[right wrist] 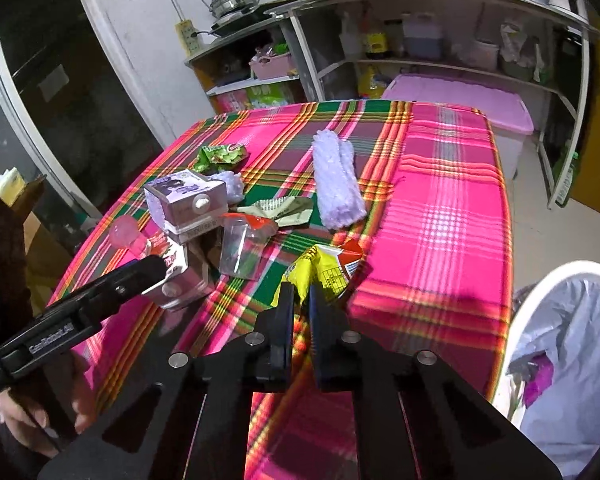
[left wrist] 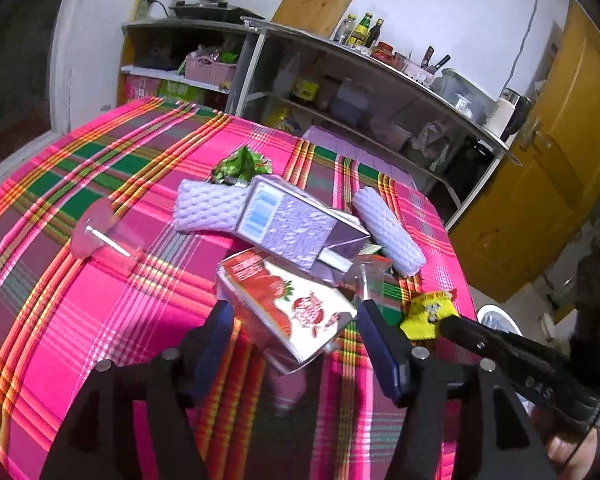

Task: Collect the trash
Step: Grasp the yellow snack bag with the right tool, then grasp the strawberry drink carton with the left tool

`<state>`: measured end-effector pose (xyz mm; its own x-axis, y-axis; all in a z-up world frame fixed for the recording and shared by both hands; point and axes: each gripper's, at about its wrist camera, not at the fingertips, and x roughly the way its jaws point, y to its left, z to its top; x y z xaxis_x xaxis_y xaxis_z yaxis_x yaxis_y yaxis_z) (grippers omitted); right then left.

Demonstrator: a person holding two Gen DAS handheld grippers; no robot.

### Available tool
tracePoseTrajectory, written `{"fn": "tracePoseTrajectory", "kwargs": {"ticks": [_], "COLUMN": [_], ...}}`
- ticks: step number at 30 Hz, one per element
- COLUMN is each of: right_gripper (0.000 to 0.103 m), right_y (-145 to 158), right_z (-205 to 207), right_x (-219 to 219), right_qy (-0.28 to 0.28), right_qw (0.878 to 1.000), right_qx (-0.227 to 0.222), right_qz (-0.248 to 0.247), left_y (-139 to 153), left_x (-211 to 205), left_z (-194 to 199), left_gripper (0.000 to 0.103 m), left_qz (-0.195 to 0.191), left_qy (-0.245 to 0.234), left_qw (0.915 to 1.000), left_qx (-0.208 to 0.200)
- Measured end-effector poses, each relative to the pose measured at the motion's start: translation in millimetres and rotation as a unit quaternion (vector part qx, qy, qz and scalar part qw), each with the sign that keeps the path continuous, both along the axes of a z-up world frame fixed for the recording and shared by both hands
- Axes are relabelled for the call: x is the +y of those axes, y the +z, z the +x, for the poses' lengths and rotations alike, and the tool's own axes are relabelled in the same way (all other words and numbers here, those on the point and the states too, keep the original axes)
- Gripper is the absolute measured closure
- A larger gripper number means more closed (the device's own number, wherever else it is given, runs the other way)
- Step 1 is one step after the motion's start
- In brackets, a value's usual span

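Trash lies on a pink plaid tablecloth (left wrist: pixel 100 312). My left gripper (left wrist: pixel 296 320) is open, its jaws on either side of a strawberry milk carton (left wrist: pixel 288 304), not pressing it. A purple carton (left wrist: pixel 296 224) leans on top of it. My right gripper (right wrist: pixel 301 296) is shut on a yellow snack wrapper (right wrist: pixel 320 272), which also shows in the left wrist view (left wrist: pixel 430 314). Around lie two white foam nets (left wrist: pixel 388 230) (left wrist: pixel 208 208), a green wrapper (left wrist: pixel 242 166), a clear cup (right wrist: pixel 240 250) and a pink-capped bottle (left wrist: pixel 100 232).
A white bin lined with a bag (right wrist: pixel 572 352) stands at the table's right edge. Kitchen shelves (left wrist: pixel 360 92) run behind the table with a pink storage box (right wrist: pixel 480 100) below. A yellow door (left wrist: pixel 552 184) is at the right.
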<state>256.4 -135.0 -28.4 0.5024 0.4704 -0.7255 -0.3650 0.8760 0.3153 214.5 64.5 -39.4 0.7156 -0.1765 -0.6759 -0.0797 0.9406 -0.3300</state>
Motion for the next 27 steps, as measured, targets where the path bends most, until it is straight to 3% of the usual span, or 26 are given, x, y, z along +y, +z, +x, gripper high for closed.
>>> {"fn": "tracePoseTrajectory", "kwargs": {"ticks": [10, 21, 25, 27], "right_gripper": [0.095, 0.095, 0.096, 0.095], "right_y": [-2, -2, -1, 0], "right_z": [-9, -17, -21, -24], "right_x": [-25, -36, -39, -40], "right_qy": [-0.016, -0.021, -0.02, -0.021], "right_qw": [1.0, 1.0, 1.0, 1.0], "right_qx": [0.003, 0.001, -0.003, -0.004], "right_qz": [0.015, 0.022, 0.021, 0.021], "left_y": [-2, -9, -7, -8], "left_x": [-28, -30, -23, -19], "left_z": [20, 25, 12, 6], "left_gripper": [0.031, 0.028, 0.047, 0.047], "left_qz": [0.083, 0.109, 0.122, 0.12], "left_qy": [0.038, 0.068, 0.064, 0.058], "left_qw": [0.9957, 0.991, 0.9903, 0.9909], "left_qx": [0.016, 0.036, 0.02, 0.016]}}
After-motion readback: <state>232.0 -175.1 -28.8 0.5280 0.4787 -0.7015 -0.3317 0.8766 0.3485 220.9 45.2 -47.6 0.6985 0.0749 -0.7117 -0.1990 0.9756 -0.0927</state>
